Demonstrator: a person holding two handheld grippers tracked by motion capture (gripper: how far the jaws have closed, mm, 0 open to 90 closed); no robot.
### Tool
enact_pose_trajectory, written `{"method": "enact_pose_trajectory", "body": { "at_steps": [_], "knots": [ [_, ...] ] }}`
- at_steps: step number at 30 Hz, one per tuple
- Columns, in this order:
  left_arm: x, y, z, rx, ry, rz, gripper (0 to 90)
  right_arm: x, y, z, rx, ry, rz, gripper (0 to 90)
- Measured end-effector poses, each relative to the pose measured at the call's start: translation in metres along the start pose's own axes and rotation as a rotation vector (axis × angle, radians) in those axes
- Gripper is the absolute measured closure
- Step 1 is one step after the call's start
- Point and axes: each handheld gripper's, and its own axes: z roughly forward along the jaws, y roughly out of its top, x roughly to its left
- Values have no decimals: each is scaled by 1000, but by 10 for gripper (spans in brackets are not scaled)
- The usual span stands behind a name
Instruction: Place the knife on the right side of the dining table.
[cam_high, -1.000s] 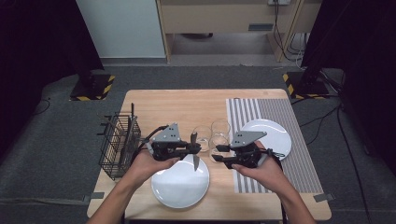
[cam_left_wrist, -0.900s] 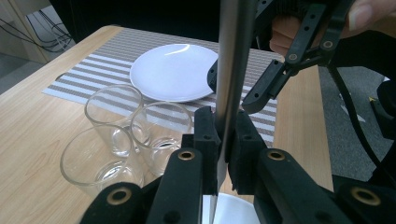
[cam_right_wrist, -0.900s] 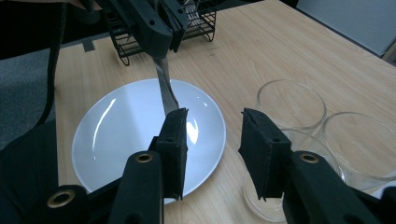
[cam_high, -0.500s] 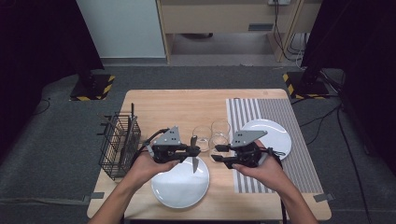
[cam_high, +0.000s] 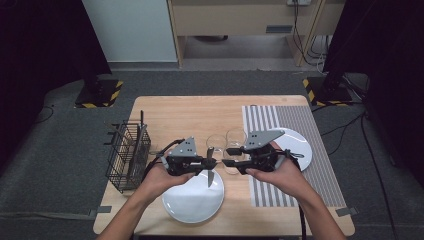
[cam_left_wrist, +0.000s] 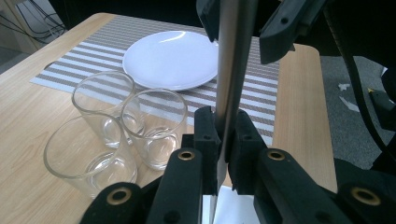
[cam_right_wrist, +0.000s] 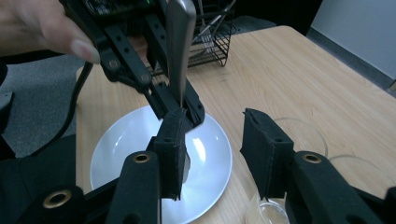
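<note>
The left gripper (cam_left_wrist: 223, 140) clamps a thin, stiff, slippery metal knife (cam_left_wrist: 231, 70) upright, best held across its flat faces, while the right gripper (cam_right_wrist: 212, 154) stands open.

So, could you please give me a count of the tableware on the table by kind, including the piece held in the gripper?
Plates: 2, one on the bare wood, one on the striped mat
Glasses: 3, clustered together
Knife: 1, clamped in the left gripper
Wire basket: 1
Total: 7
</note>
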Motion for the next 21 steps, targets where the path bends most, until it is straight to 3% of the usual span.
{"method": "enact_pose_trajectory", "body": {
  "at_steps": [8,21],
  "knots": [
    [0,2,0,-2,-3,8,833,3,16,2,-20,20,-22,594],
    [-3,4,4,-7,-15,18,833,8,24,10,-16,64,-48,603]
  ]
}}
